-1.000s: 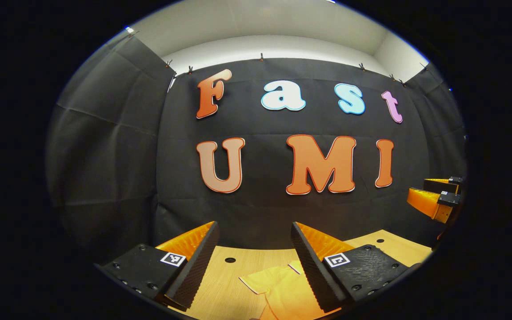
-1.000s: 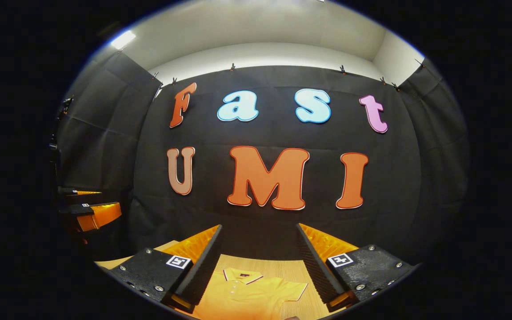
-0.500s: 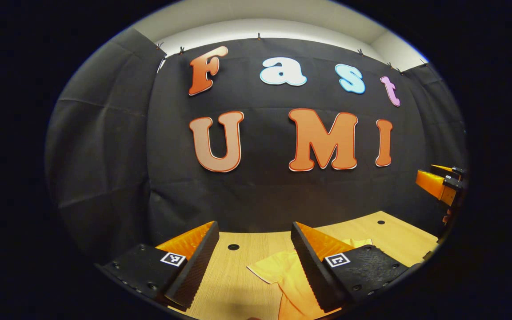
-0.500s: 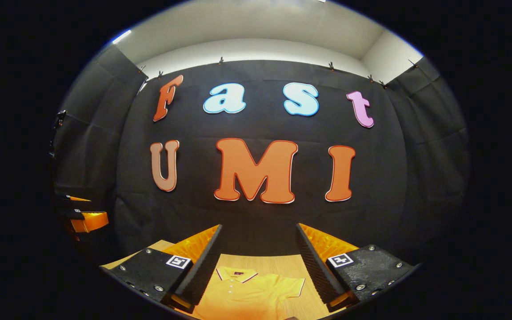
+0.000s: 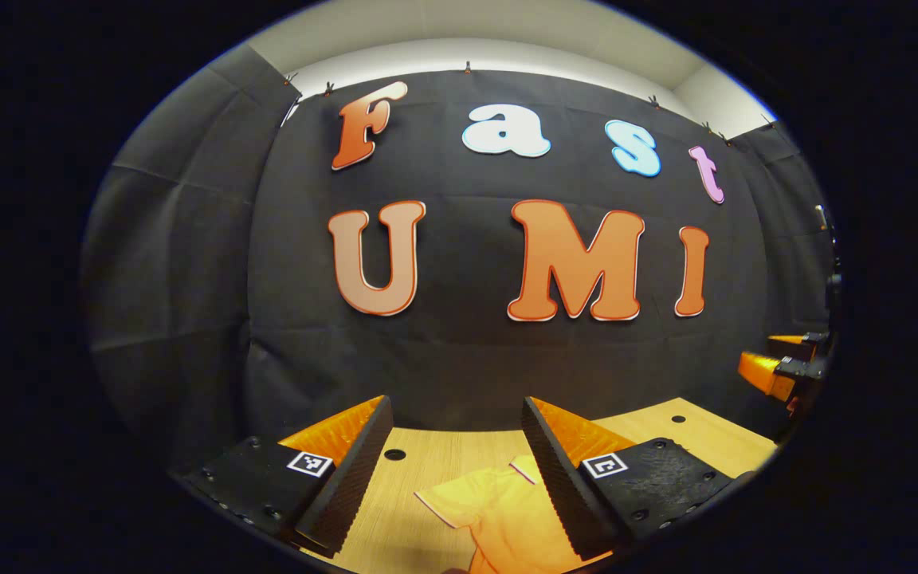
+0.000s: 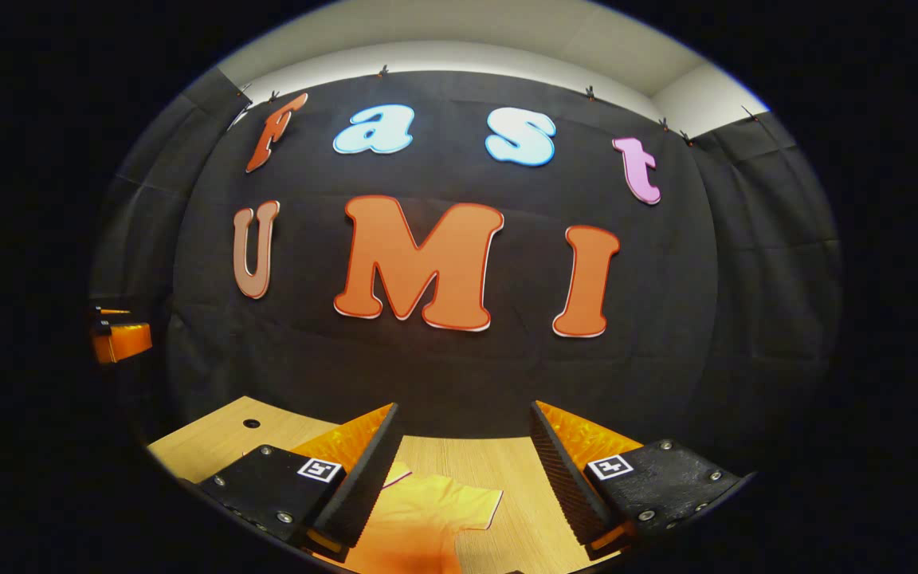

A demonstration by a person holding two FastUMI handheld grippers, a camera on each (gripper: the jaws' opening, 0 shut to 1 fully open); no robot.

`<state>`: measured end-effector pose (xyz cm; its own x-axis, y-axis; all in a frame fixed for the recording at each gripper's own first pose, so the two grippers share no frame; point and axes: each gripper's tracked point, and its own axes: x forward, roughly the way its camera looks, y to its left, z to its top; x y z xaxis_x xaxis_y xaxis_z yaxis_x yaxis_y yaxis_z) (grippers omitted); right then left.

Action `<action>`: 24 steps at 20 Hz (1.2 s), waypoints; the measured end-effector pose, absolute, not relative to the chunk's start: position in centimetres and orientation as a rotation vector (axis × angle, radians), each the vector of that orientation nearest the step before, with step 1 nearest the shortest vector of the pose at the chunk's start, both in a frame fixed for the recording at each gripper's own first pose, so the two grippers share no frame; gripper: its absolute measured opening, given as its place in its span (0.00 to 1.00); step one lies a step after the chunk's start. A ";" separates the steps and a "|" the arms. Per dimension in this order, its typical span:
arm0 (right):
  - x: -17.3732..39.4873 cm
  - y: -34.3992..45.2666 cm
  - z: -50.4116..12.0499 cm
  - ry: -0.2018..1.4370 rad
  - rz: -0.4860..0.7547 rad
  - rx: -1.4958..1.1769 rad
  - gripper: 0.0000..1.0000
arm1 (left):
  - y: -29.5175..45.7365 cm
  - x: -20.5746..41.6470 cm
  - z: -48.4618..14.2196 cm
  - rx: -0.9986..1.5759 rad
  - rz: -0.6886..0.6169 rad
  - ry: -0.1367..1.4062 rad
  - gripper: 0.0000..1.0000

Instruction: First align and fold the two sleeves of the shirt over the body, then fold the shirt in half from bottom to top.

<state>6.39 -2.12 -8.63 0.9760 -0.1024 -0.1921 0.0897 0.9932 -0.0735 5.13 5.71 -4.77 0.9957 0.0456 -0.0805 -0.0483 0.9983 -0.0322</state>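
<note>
In the left gripper view, the left hand-held gripper (image 5: 456, 446) is held above the wooden worktop (image 5: 395, 486) with its two fingers spread wide and nothing between them. Below and between them lies the yellow shirt (image 5: 507, 518), flat on the worktop. Its nearer short sleeve (image 5: 447, 502) sticks out sideways, edged with a thin pale-and-dark trim, and a bit of the collar (image 5: 524, 470) shows just beside the right finger. Far off at the right edge, the other hand-held gripper is partly visible above the worktop.

In the right gripper view, the right hand-held gripper (image 6: 465, 446) is likewise open and empty, hovering above the worktop (image 6: 220, 442). The shirt (image 6: 419, 526) lies beneath it, mostly under and beside the left finger, with the other short sleeve (image 6: 479, 506) spread out toward the middle of the view; it carries the same trimmed cuff. The cloth looks smooth, with only soft wrinkles, and neither sleeve is folded in.

Judging from this, the task is at its very start: the sleeve fold is the step in hand, and both hand-held grippers appear to be lining up over their own sleeves. The next move calls for each to come down on a sleeve edge near the cuff, pinch only the top layer of cloth, and carry it inward over the body so the two sleeves meet evenly. The thin fabric will likely drape and slip, so a shallow grasp could lose it.
</note>
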 end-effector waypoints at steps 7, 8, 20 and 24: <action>10.1 -6.8 -18.3 0.425 -0.122 -0.044 0.96 | 1.2 5.7 -2.4 0.003 0.045 0.000 0.98; 10.2 -7.4 -20.1 0.476 -0.126 -0.040 0.96 | 0.9 5.7 -2.6 0.007 0.047 0.007 0.98; 12.6 -9.0 -36.5 0.982 -0.097 0.065 0.96 | 2.2 5.1 -6.9 0.017 0.192 0.158 0.97; 13.1 -9.3 -39.3 1.100 -0.088 0.084 0.96 | 2.3 4.8 -7.5 0.024 0.228 0.184 0.97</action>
